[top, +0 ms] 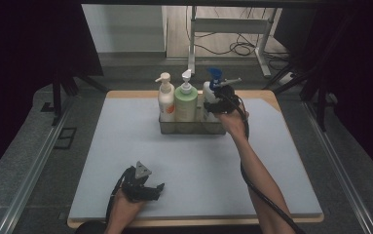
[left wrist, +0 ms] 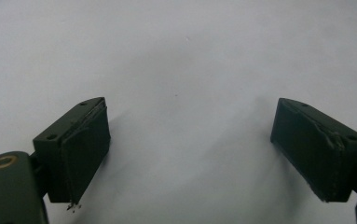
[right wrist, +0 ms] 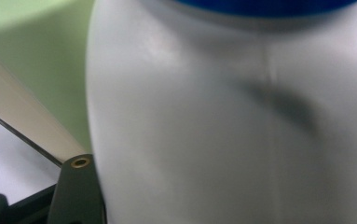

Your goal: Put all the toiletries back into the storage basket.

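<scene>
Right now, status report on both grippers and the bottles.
Left gripper open, idle on mat. Right gripper around white blue-capped bottle in bin. Green bottle close alongside.

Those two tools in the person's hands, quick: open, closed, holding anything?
Left tool: open, nothing between its jaws, over the mat.
Right tool: closed on the white bottle.

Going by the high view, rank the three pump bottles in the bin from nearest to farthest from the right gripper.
1. White bottle with blue pump: right end of the clear bin, at the right gripper itself.
2. Green bottle: middle of the bin.
3. Cream bottle with orange label: left end, farthest.
</scene>
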Tool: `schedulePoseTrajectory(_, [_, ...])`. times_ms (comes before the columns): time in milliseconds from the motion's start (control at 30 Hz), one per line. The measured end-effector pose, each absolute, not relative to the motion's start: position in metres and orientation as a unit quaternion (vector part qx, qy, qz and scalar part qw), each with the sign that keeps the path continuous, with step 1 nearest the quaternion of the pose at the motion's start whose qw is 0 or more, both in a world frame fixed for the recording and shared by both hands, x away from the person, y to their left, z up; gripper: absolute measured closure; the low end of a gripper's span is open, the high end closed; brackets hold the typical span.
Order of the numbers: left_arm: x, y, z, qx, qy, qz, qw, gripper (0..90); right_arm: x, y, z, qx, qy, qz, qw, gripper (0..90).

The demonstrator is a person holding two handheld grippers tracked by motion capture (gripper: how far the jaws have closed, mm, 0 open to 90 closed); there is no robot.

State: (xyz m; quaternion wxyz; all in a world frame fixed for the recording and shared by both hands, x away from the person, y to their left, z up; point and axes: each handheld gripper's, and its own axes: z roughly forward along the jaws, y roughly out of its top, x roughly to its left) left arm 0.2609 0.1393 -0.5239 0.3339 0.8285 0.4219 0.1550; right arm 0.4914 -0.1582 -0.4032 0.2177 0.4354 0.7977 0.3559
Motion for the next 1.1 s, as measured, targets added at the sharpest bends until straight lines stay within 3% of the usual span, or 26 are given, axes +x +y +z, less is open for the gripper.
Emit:
schedulePoseTrajectory(267, [0.261,0.139,-0.524,0.828,0.422,0.155,0.334,11.7,0.494,-0.160,-0.405,0.442,0.793,0.364,0.208,35.9])
schedulePoseTrajectory(700, [0.261,0.139,-0.524,0.828,0.423,0.155,0.334,11.7,0.492,-0.162,-0.406,0.425,0.801,0.364,0.210,25.8])
schedulePoseTrajectory(1100, [0.261,0.139,-0.524,0.828,0.422,0.154,0.334,11.7,0.482,-0.174,-0.401,0.419,0.798,0.385,0.198,24.6])
